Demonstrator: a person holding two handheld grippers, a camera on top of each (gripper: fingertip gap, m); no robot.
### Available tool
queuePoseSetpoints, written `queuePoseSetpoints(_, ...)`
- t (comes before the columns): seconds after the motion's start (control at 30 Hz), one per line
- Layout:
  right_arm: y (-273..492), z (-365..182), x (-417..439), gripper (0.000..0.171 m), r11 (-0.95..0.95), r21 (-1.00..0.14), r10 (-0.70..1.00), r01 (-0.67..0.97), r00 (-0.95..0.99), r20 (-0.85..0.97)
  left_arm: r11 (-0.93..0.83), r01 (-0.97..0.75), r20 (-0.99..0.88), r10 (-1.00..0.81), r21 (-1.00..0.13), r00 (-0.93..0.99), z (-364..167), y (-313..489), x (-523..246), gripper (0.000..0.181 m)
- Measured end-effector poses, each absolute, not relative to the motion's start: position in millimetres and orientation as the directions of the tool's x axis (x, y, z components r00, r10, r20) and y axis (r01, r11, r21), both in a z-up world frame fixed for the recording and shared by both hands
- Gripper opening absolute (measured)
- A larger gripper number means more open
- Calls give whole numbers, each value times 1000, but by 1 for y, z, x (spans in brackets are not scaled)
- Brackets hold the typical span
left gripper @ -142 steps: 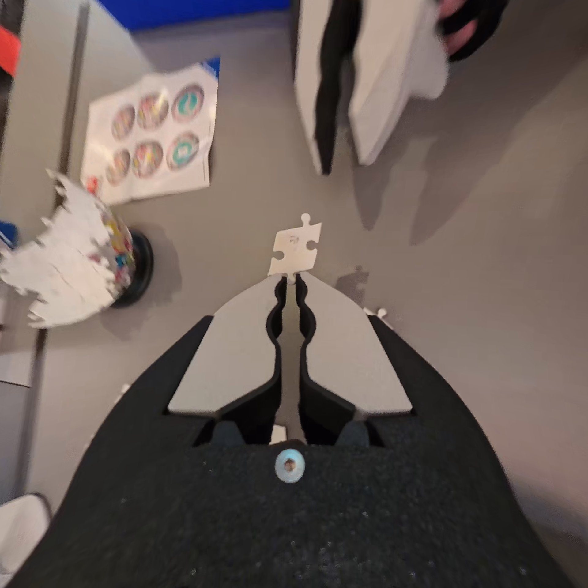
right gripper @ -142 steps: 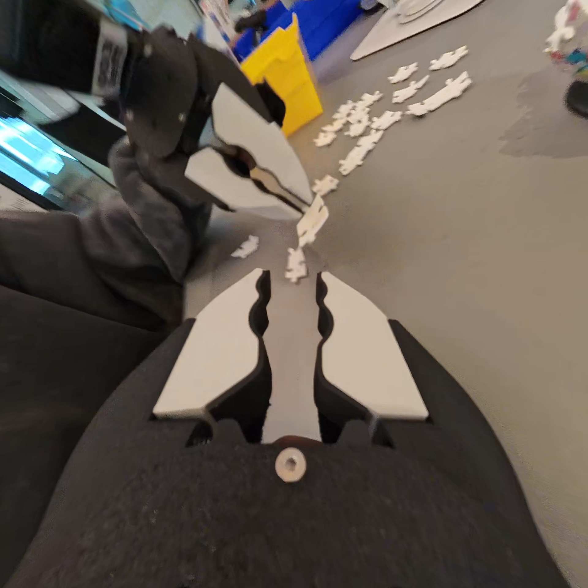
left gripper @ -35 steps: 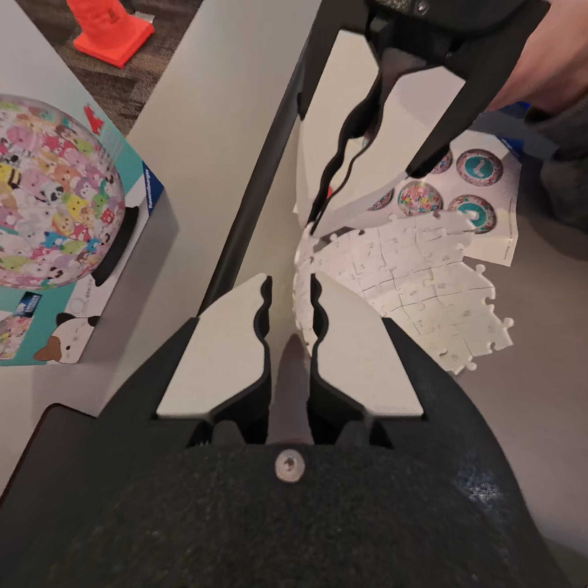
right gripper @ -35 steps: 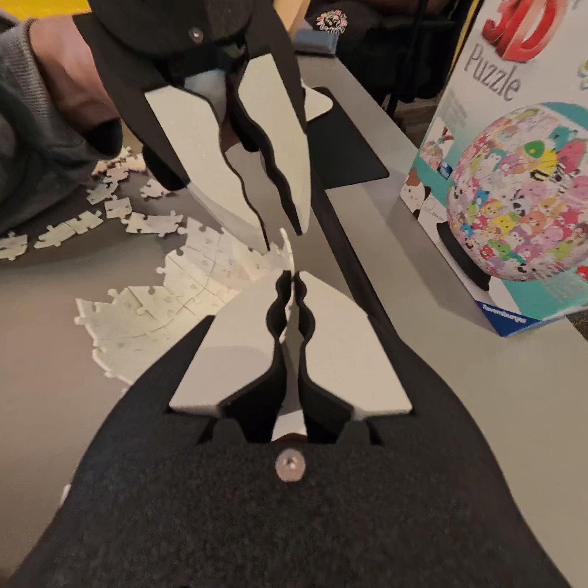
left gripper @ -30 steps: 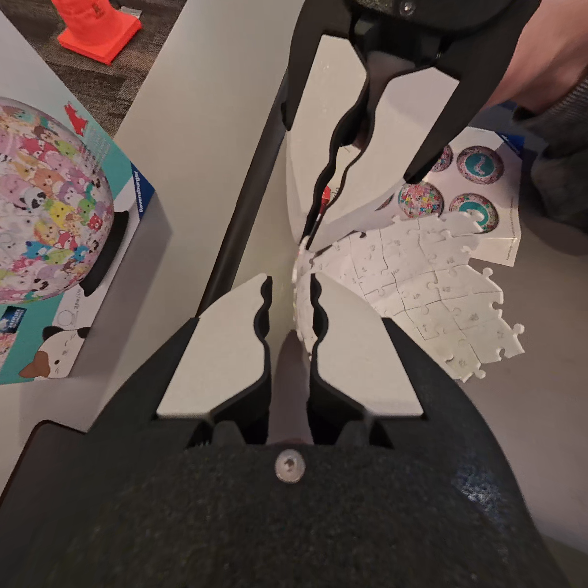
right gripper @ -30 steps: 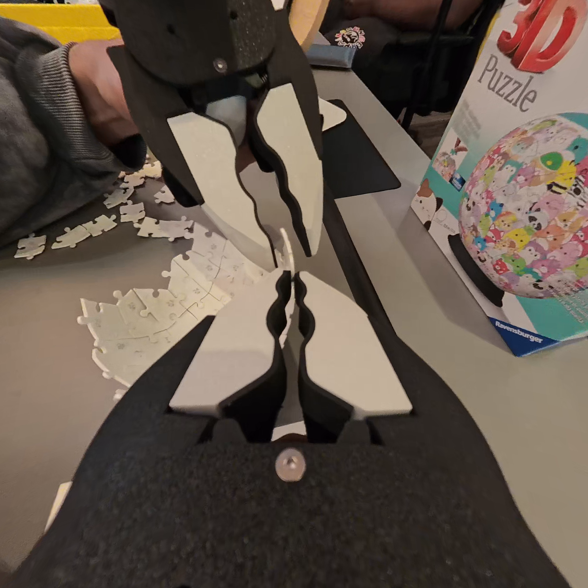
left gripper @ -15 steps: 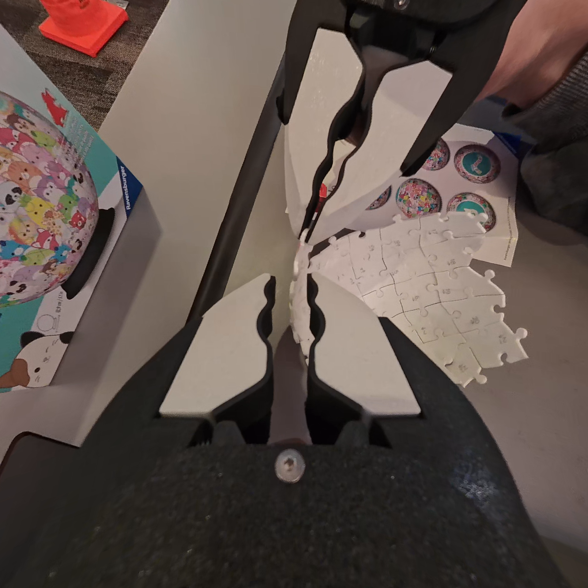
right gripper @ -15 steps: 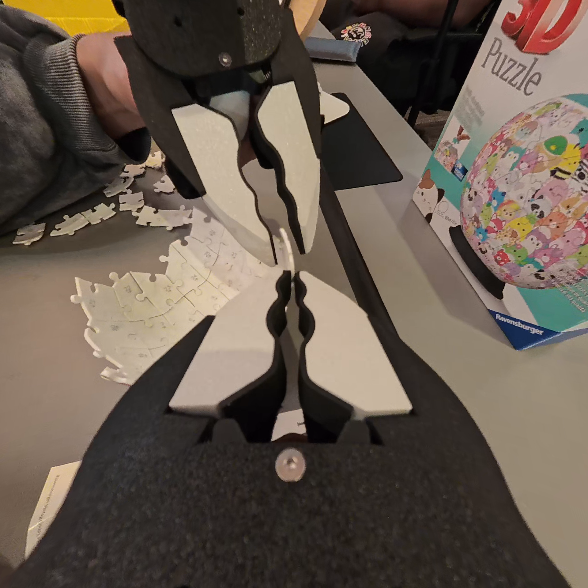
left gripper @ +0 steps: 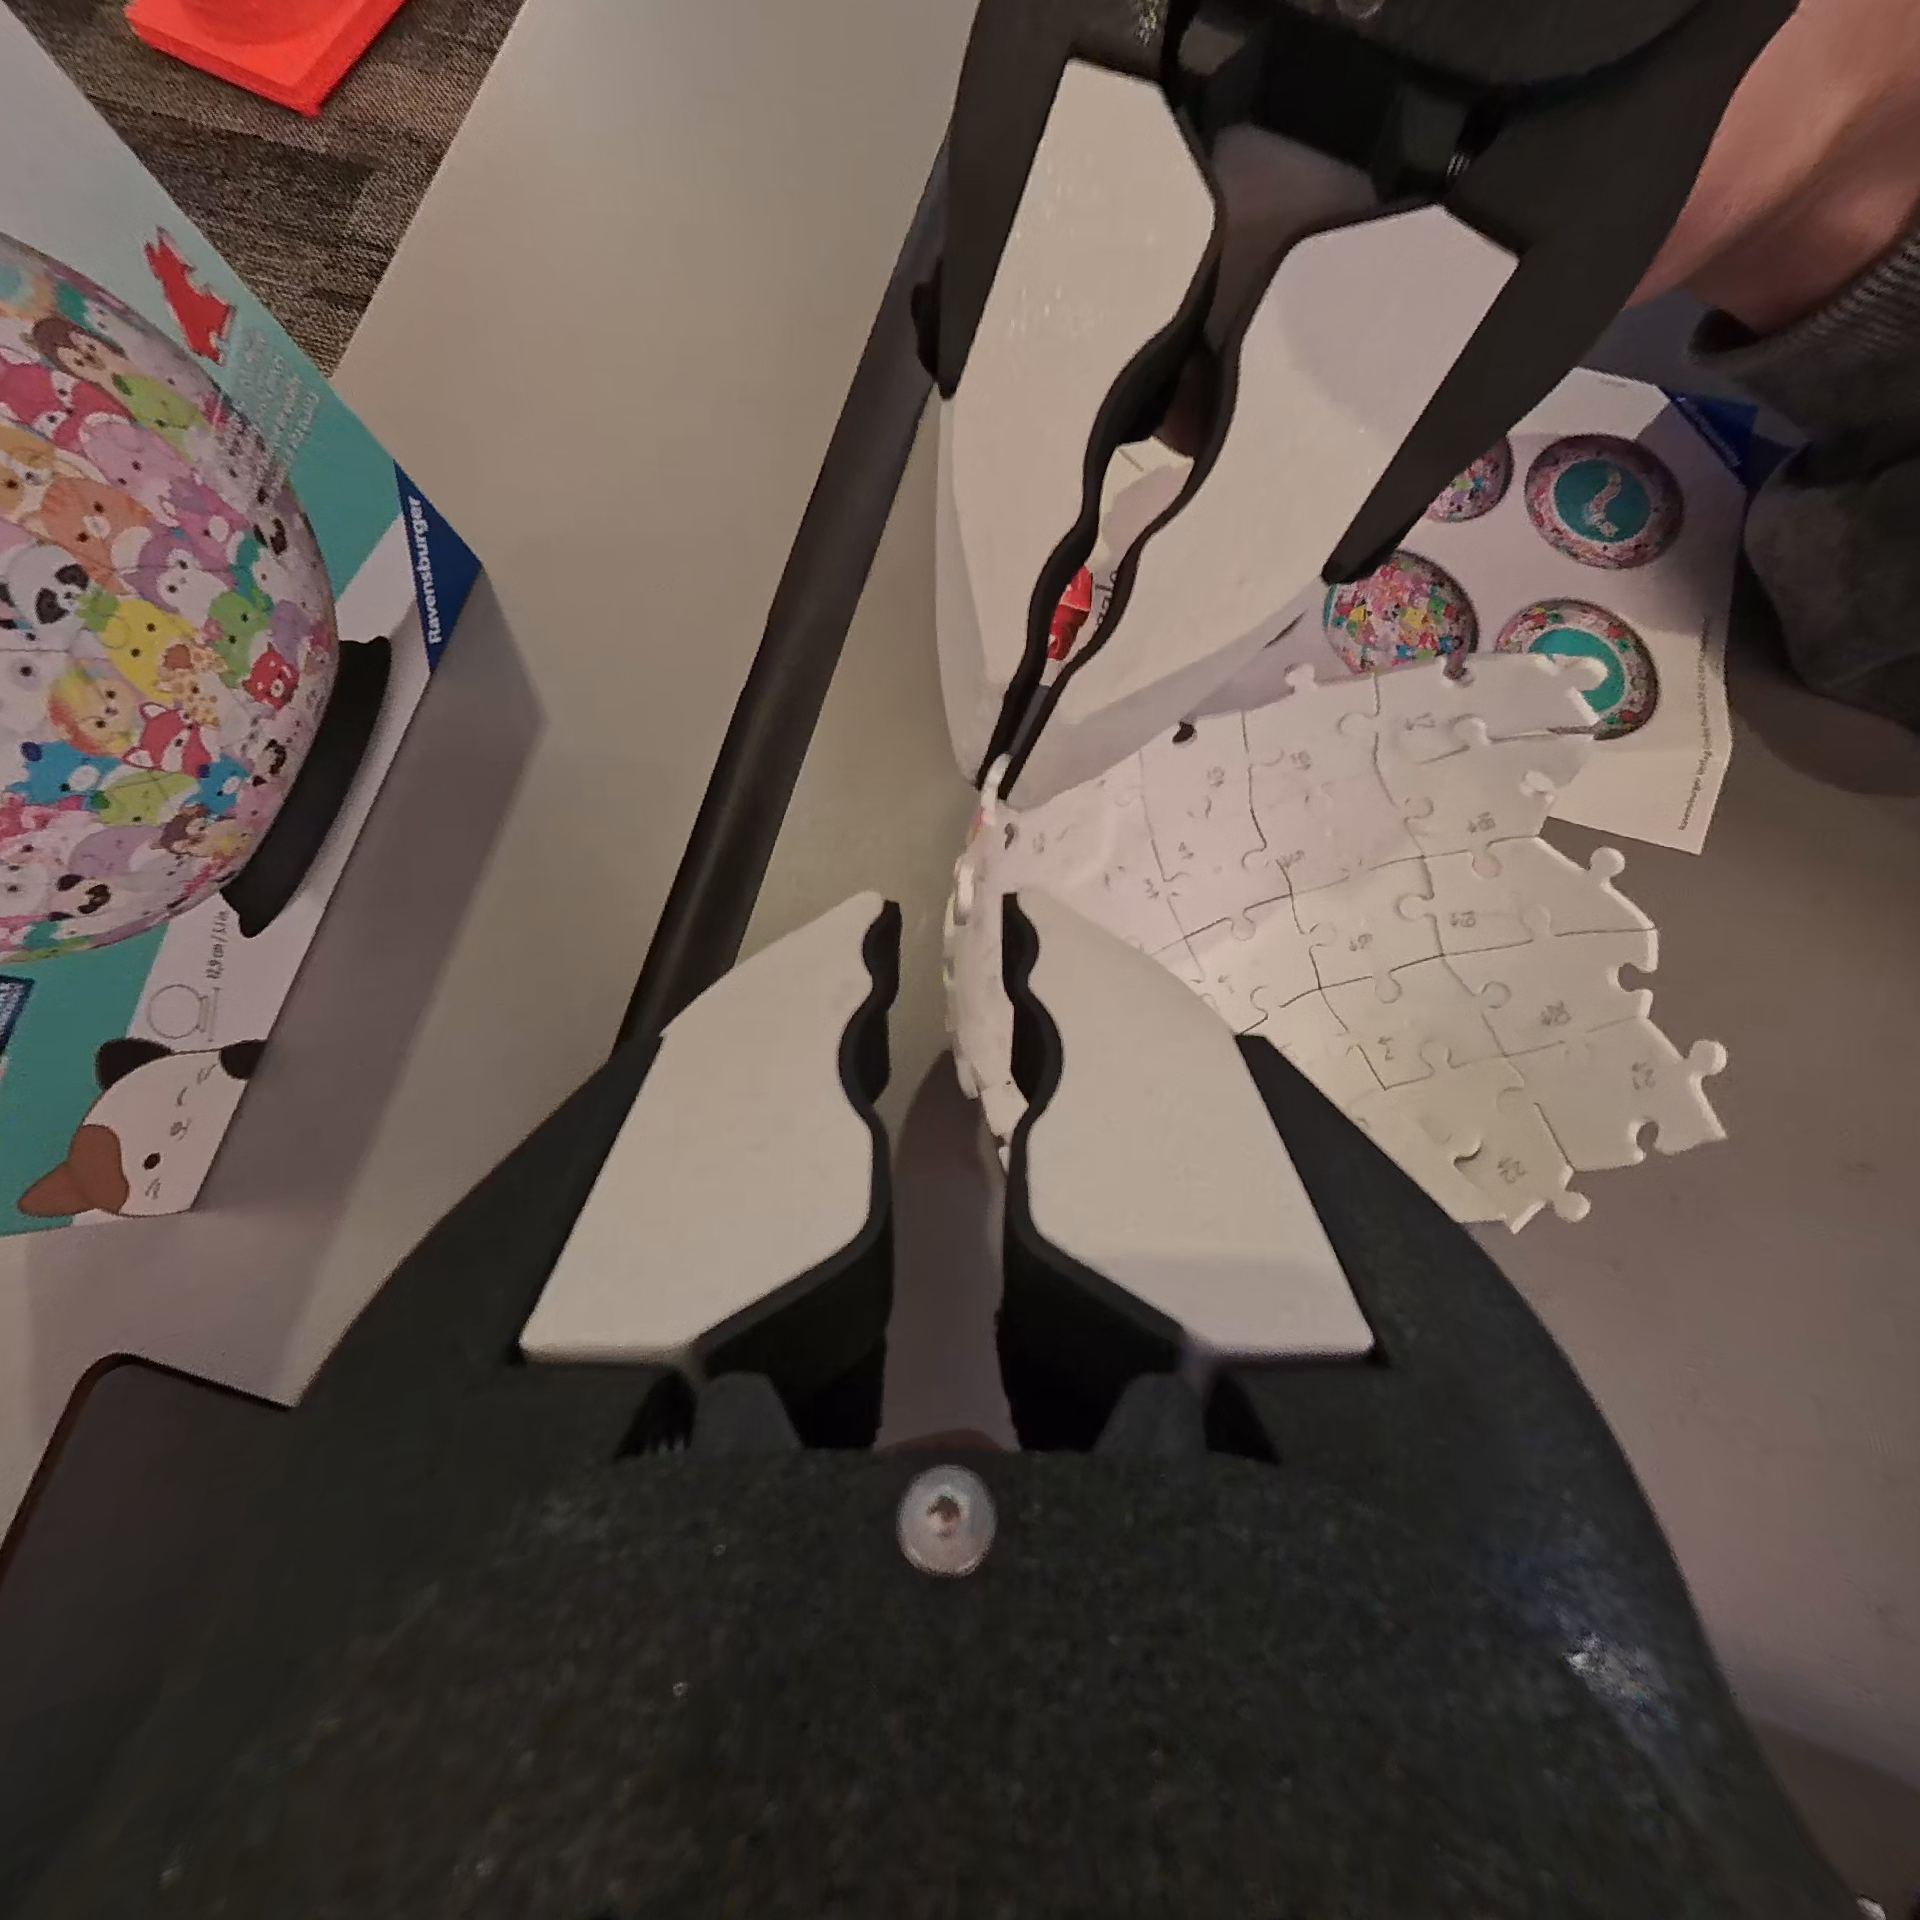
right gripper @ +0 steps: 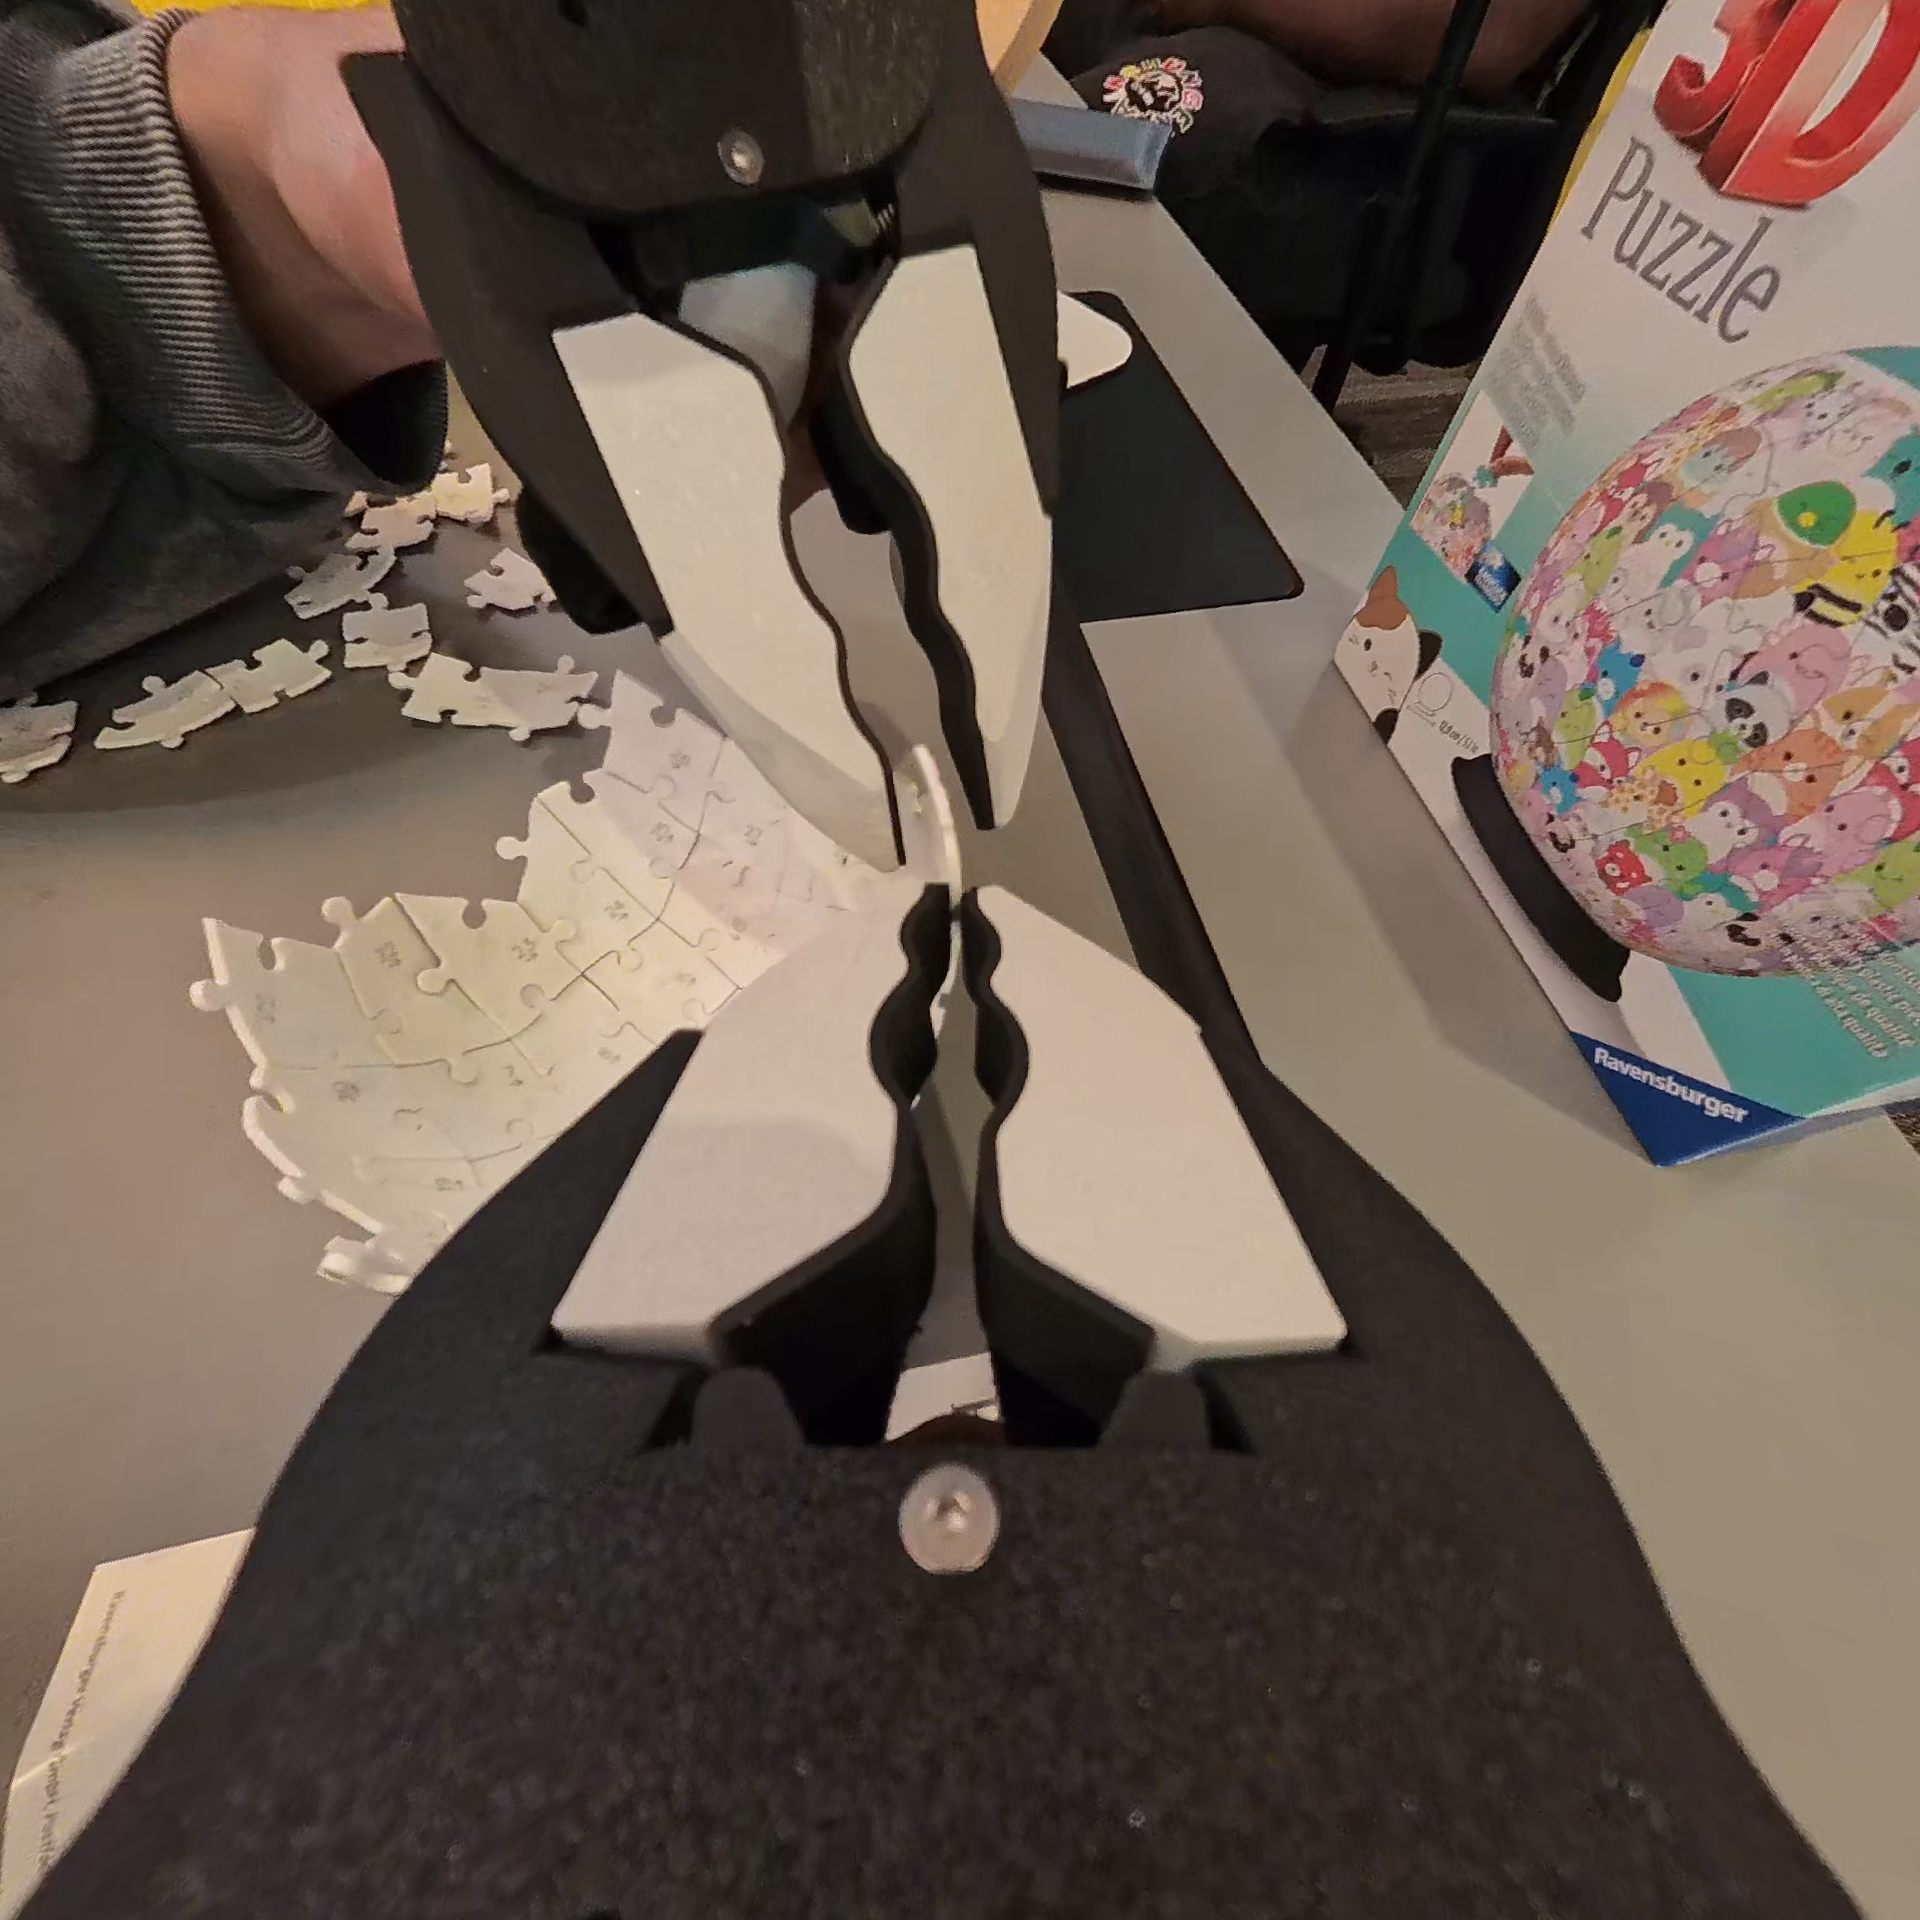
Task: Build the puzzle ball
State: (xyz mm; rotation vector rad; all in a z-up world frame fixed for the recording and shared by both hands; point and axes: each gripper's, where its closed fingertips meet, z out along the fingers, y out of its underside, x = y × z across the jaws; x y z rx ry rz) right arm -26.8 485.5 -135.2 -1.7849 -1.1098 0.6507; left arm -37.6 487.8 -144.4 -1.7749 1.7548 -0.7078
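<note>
1. curving up off the grey bench (left gripper: 1766, 1455), the half-built puzzle ball (left gripper: 1403, 935) shows its white, numbered back side, a bowl-shaped shell of joined pieces with a ragged knobbed edge.
2. the left gripper (left gripper: 943, 914) has its fingers parted, and the near rim of the shell stands in the gap, lying against the inner face of its right finger; the other finger is clear of it.
3. the right gripper (right gripper: 956, 902) comes in from the opposite side, clenched tip to tip on the rim of the shell; whether it pinches a separate piece there or the shell's own edge, i cannot tell.
4. the two grippers face each other tip to tip, nearly touching at the same spot on the rim.
5. loose puzzle pieces (right gripper: 312, 665) lie white side up in a scatter on the bench beyond the shell, near a grey sleeve (right gripper: 125, 343).
6. an instruction sheet (left gripper: 1621, 582) with round coloured pictures lies flat under and behind the shell.
7. the puzzle box (right gripper: 1683, 665), printed with a colourful ball, stands on the neighbouring lighter bench, across a dark seam from the shell.
</note>
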Motion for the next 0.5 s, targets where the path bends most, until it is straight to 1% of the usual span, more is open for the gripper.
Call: queuePoseSetpoints(0.5,490,-135,-25,2,-175,-893,887,415,459,40,-12,-728,17,-1000,-685,1,-151,486,-38,13)
